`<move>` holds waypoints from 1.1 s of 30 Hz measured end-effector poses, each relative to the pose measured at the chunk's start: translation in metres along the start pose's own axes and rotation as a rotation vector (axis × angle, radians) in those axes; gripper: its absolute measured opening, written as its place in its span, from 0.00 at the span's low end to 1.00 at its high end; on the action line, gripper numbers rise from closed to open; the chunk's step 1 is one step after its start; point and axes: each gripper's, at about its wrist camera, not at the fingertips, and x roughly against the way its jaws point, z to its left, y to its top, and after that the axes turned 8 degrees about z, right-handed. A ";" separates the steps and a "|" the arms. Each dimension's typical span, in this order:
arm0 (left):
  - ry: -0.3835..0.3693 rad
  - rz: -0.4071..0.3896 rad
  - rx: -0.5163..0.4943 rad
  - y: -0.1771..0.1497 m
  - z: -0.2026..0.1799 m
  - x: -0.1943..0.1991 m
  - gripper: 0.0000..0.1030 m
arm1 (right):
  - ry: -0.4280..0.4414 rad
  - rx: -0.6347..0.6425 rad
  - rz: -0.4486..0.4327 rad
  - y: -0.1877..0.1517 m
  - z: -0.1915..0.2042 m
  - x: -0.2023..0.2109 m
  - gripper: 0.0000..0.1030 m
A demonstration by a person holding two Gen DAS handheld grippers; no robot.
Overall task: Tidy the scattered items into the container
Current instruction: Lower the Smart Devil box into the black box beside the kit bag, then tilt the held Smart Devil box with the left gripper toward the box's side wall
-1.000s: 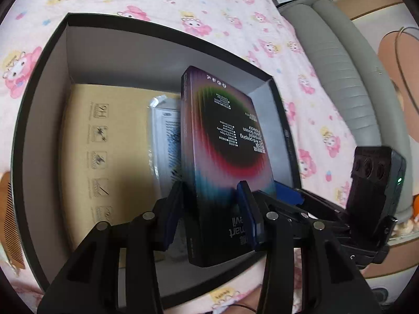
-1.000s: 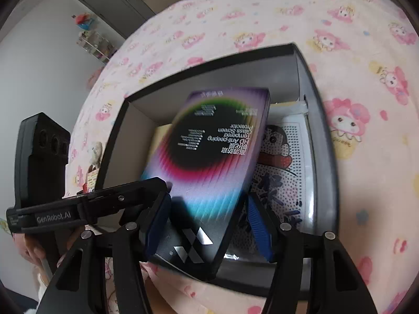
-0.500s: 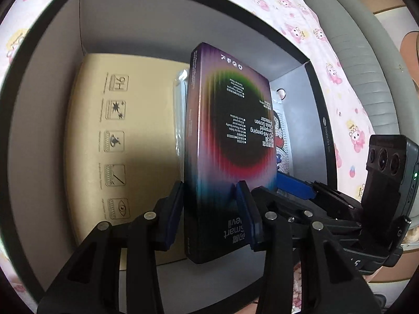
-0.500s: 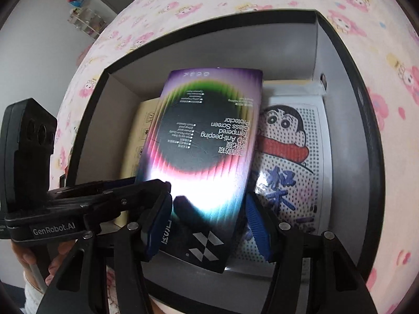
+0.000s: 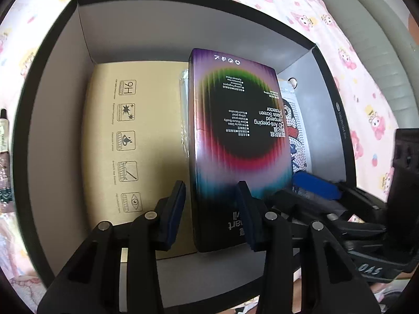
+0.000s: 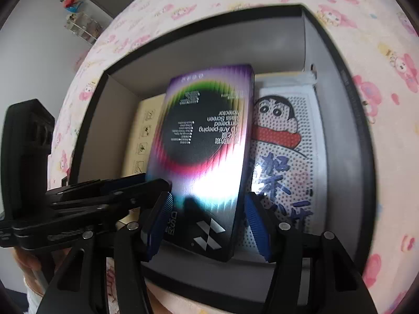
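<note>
shelf ornaments [image 6: 78, 17] right view only; tube [image 5: 4, 130] left.

Iridescent screen-protector box [image 5: 235, 141] tilted inside black container [image 5: 47, 120]

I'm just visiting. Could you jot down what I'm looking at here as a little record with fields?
Container: black box, grey inside, on a pink cartoon sheet
Already inside: beige flat box; cartoon packet
Being handled: rainbow screen protector box, tilted over them
Left gripper: fingers either side of it; grip unclear
Right gripper: same
</note>
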 end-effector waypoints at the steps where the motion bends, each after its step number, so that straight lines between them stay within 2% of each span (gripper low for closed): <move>1: 0.015 -0.005 -0.003 -0.002 -0.002 0.002 0.39 | -0.007 0.000 -0.014 -0.002 -0.001 0.005 0.53; 6: 0.103 -0.077 0.001 -0.004 -0.008 0.014 0.38 | -0.015 -0.010 -0.069 -0.008 -0.002 0.018 0.53; 8: 0.097 -0.100 0.010 -0.002 -0.009 0.017 0.38 | -0.035 -0.010 -0.084 -0.010 -0.001 0.019 0.53; 10: 0.065 -0.082 0.009 0.001 -0.012 0.015 0.38 | -0.069 0.007 -0.091 -0.010 0.002 0.016 0.53; 12: 0.064 -0.058 0.010 0.010 -0.016 0.010 0.36 | -0.088 0.019 -0.069 -0.006 0.002 0.010 0.53; 14: 0.078 -0.040 0.027 0.009 -0.011 0.006 0.36 | -0.066 0.009 -0.026 -0.002 -0.003 0.000 0.53; 18: 0.037 -0.035 0.063 0.003 0.003 0.009 0.36 | -0.038 0.023 0.005 0.003 -0.003 -0.007 0.53; 20: 0.057 -0.037 0.060 0.001 0.005 0.011 0.37 | -0.028 0.053 0.013 0.003 0.005 -0.009 0.53; 22: 0.109 -0.048 0.053 -0.002 0.006 0.016 0.37 | 0.024 0.091 0.045 0.002 0.012 -0.016 0.53; 24: 0.093 -0.051 0.051 -0.002 0.008 0.021 0.37 | 0.024 0.128 0.050 0.001 0.020 -0.018 0.53; 26: 0.081 -0.069 0.044 0.000 0.007 0.029 0.37 | -0.001 0.130 0.028 0.000 0.020 -0.012 0.53; 29: 0.073 -0.109 -0.003 0.008 0.001 0.040 0.37 | -0.064 0.104 -0.059 0.000 0.014 0.011 0.53; 33: -0.023 -0.086 -0.059 0.016 -0.025 0.030 0.37 | -0.156 0.052 -0.174 0.001 0.002 0.035 0.53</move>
